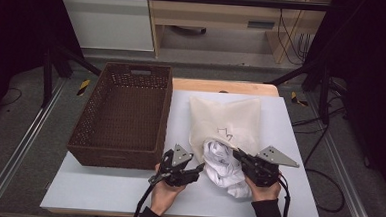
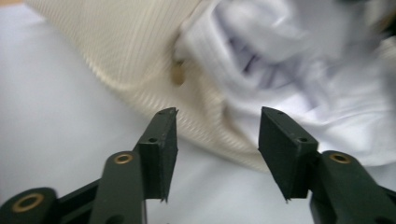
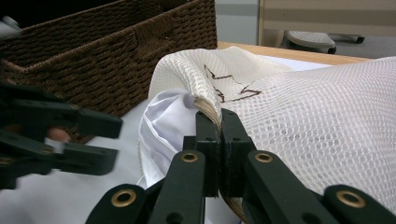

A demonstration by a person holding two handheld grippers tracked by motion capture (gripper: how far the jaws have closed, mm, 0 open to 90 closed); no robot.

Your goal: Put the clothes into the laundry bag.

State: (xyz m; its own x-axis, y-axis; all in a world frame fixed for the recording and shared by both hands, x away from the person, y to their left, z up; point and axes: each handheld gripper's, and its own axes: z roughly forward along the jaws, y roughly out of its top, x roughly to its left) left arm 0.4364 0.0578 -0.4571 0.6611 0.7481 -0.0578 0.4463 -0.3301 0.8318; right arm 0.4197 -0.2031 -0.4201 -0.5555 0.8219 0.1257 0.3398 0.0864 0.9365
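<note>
One cream mesh bag (image 1: 225, 121) lies just beside the one brown wicker basket (image 1: 123, 116), its long axis running away from the person and its mouth pointing back at them, with one white garment (image 1: 222, 166) bunched half out of it. The right gripper (image 3: 219, 119) is clamped tight on the bag's rim. The left gripper (image 2: 217, 140), near the basket's front corner, has its jaws apart with nothing pressed between them.
</note>
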